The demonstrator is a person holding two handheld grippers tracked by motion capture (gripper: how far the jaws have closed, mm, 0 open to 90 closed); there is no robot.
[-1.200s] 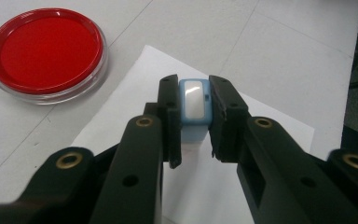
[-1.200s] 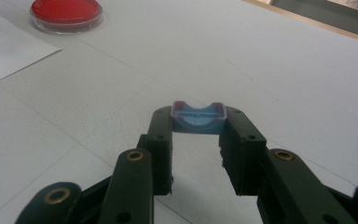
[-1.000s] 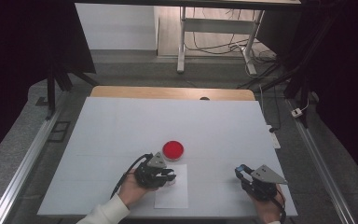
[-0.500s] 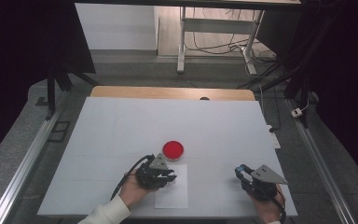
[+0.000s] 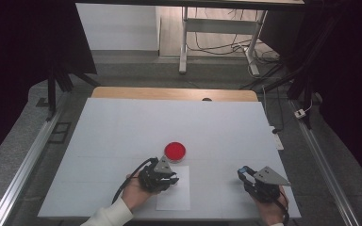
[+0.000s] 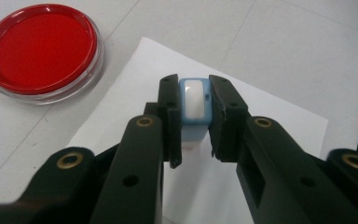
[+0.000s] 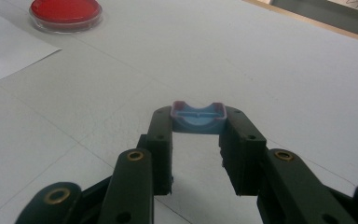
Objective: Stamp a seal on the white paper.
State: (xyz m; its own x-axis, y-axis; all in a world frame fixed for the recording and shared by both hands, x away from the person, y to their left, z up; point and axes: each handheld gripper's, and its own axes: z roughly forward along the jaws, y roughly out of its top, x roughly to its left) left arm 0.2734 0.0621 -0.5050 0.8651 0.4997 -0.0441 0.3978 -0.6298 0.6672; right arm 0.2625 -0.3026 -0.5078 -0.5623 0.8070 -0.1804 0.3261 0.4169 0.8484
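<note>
My left gripper is shut on a small light-blue stamp with a white face, held just over a white sheet of paper. The high view puts that gripper at the sheet's left edge, with a round red ink pad in a clear dish just beyond it. The same ink pad lies at the upper left of the left gripper view. My right gripper is shut on a blue cap with a pinkish rim, low over the table near the front right.
The white table has a wooden strip along its far edge. Metal rails run down both sides. A stand's legs and cables lie on the floor beyond. The red ink pad and a paper corner sit far left in the right gripper view.
</note>
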